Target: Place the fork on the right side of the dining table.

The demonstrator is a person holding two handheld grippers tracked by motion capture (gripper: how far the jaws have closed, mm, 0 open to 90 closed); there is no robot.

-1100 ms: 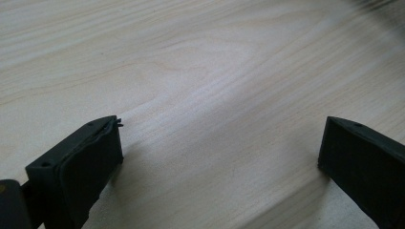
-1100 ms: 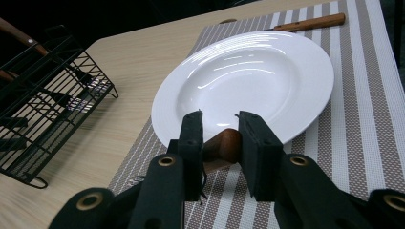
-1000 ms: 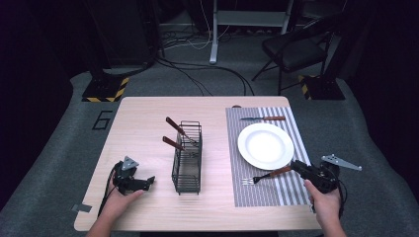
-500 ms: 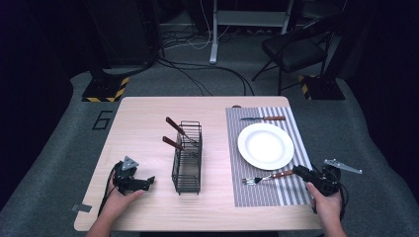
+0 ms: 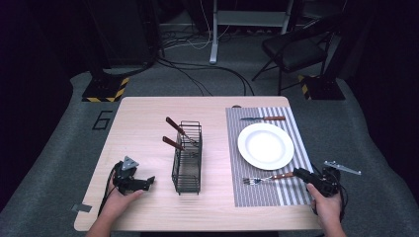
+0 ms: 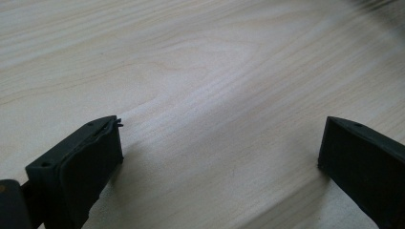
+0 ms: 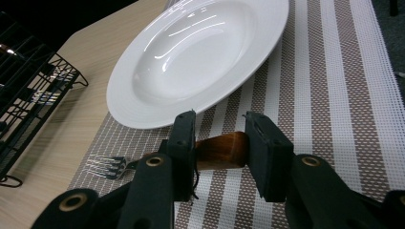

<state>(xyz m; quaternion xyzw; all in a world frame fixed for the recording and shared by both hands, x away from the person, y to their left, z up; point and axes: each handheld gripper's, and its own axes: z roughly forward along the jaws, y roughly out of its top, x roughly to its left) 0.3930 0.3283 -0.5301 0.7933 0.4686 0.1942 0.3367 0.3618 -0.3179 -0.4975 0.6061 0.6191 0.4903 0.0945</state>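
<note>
Now my right gripper (image 7: 219,143) sits low over the striped mat (image 5: 291,190), its jaws on either side of the fork's (image 5: 267,178) wooden handle. They have just been opening a little: in the right gripper view the handle lies against the left pad, and a slim gap shows between the wood and the right pad, so I am not squeezing it. The fork lies flat on the mat, just in front of the white plate (image 5: 266,146), tines pointing toward the wire rack (image 5: 188,157). From above, my right gripper (image 5: 316,180) is at the mat's near right corner, with my hand (image 5: 327,210) behind it.

My left gripper (image 5: 132,180) rests on the bare table (image 5: 148,113), left of the rack and apart from it. Its jaws stand wide open with nothing between them but wood grain.

The rack stands upright at mid-table, with two wooden handles sticking out of it at a slant. A knife (image 5: 263,118) lies across the mat's far end, beyond the plate.
</note>
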